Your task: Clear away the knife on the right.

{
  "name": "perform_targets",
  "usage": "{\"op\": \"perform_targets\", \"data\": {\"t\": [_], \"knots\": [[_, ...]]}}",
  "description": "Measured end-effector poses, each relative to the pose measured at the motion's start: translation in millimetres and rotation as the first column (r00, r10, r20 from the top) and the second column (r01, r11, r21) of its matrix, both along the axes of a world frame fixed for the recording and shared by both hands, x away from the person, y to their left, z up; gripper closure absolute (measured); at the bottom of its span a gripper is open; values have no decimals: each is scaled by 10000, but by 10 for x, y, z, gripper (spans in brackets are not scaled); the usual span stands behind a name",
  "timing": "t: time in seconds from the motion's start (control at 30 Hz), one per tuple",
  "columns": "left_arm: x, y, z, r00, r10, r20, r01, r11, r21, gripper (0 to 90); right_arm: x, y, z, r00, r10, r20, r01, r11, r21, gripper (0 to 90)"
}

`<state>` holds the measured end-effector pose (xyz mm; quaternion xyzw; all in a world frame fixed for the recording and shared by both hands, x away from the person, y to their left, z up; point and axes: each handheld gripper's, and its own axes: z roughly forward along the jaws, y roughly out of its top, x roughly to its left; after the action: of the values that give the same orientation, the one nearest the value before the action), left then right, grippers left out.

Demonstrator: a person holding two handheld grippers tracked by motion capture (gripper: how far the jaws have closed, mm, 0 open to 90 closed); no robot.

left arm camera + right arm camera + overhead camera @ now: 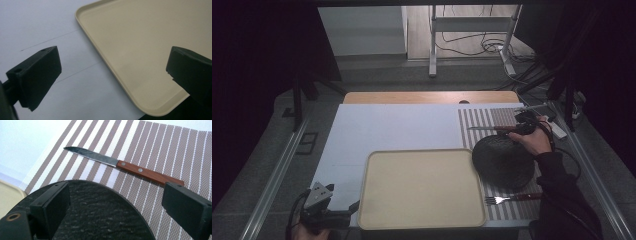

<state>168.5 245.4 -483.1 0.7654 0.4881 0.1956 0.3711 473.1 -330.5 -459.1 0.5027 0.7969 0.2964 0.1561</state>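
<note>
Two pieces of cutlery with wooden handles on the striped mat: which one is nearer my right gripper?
The knife, beyond the dark plate beside the right gripper. The fork lies at the mat's near edge.

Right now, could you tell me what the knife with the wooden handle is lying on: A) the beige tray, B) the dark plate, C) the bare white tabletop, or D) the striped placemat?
D: the knife lies flat on the striped placemat, just beyond the dark plate and between the open jaws of the right gripper; the beige tray has nothing on it.
</note>
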Motion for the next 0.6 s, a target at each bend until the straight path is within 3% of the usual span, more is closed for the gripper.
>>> {"op": "perform_targets", "data": {"t": [0.6], "knots": [[2, -4, 0, 10000, -44, -16, 44, 10000, 27, 0, 353, 53, -102, 9992, -359, -187, 354, 9990, -260, 100]]}}
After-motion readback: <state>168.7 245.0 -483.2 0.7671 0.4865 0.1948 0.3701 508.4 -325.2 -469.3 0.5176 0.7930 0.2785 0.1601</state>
